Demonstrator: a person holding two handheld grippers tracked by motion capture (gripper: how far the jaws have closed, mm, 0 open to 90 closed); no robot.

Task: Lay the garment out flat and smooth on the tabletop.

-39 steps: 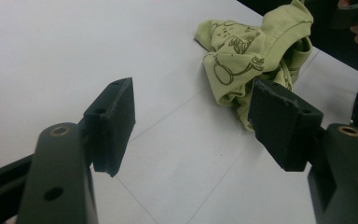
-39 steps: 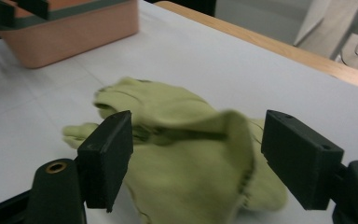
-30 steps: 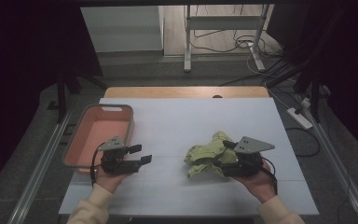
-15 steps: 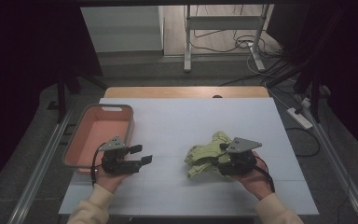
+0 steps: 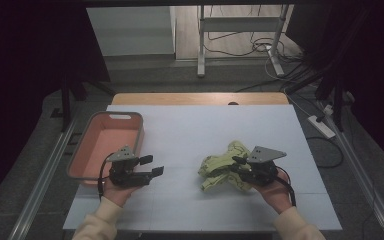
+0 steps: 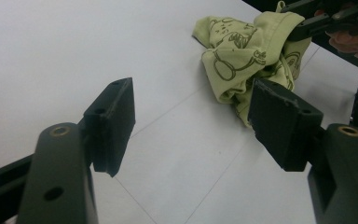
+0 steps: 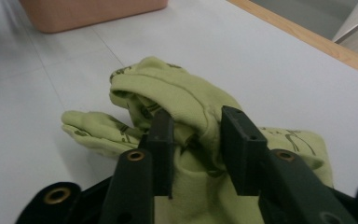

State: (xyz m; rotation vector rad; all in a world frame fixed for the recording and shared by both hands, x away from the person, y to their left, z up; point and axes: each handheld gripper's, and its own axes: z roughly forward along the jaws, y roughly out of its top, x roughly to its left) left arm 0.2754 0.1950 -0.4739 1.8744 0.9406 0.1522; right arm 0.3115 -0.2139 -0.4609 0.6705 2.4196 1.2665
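The right hand-held gripper [image 7: 193, 154] has just closed its jaws on a fold of the green cloth [image 5: 222, 167] crumpled on the counter [image 5: 190, 130] (so lifting can likely begin), while the left hand-held gripper [image 5: 152, 166] hangs spread and empty beside the pink bin [image 5: 87, 145].

The green garment [image 7: 186, 116] is seen to be soft, matt knitted cloth, printed with dark line drawings. The table top [image 5: 200, 135] is covered by a smooth, faintly sheened white sheet (edged in wood). The pink bin [image 5: 130, 120] looks moulded plastic.
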